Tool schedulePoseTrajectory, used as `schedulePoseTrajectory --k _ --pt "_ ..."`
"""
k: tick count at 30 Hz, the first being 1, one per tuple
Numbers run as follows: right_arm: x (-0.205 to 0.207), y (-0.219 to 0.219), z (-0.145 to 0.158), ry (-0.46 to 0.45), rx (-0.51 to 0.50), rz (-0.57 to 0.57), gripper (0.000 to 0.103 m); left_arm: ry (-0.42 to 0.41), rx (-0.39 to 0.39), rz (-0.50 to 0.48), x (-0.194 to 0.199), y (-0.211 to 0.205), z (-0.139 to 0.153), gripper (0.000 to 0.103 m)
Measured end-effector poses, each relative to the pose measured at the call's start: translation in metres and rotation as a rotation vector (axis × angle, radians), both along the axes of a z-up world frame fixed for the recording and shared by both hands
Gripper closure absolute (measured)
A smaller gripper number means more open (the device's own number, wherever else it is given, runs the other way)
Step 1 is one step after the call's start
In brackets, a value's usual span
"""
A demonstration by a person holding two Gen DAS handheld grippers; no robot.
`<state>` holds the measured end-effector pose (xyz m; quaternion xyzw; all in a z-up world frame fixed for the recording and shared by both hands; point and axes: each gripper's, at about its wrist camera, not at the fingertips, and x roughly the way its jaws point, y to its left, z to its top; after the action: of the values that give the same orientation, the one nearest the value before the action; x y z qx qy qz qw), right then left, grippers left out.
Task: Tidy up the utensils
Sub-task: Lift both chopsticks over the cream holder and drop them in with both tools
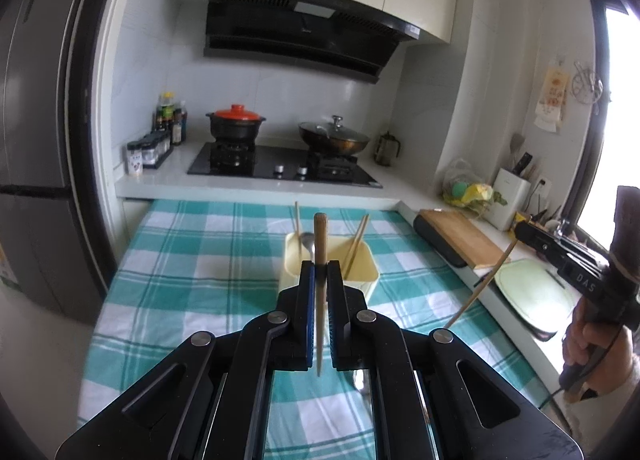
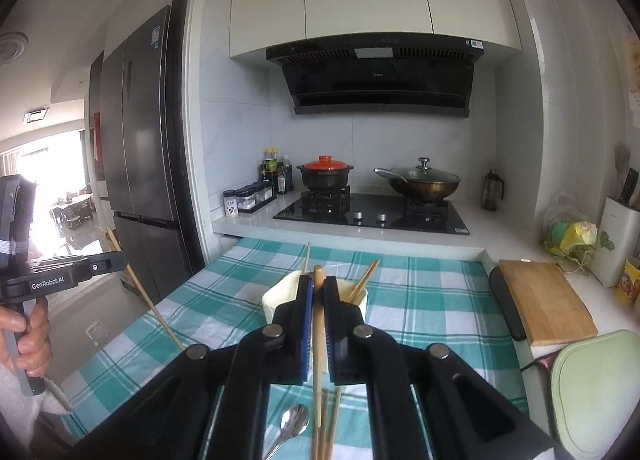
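Left gripper and right gripper each clamp one chopstick, near the yellow holder

Matt wood is seen in the chopstick and the cutting board. The tablecloth is woven checked cloth. Smooth cream plastic forms the bin. The spoon is polished metal, the hob glossy black glass.

Holder on tablecloth; stove behind; cutting board right.
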<state>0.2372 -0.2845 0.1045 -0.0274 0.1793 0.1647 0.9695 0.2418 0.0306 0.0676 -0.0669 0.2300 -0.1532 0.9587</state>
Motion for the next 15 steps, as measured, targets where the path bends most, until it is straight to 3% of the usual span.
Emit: schedulePoseTrajectory --k 11,15 --pt "0.064 0.016 0.042 -0.131 0.052 -0.006 0.097 -0.140 -0.035 0.048 0.063 -0.010 0.049 0.099" --pt "0.097 0.025 0.038 -0.136 0.060 0.002 0.097 -0.132 -0.039 0.045 0.098 -0.024 0.051 0.099"
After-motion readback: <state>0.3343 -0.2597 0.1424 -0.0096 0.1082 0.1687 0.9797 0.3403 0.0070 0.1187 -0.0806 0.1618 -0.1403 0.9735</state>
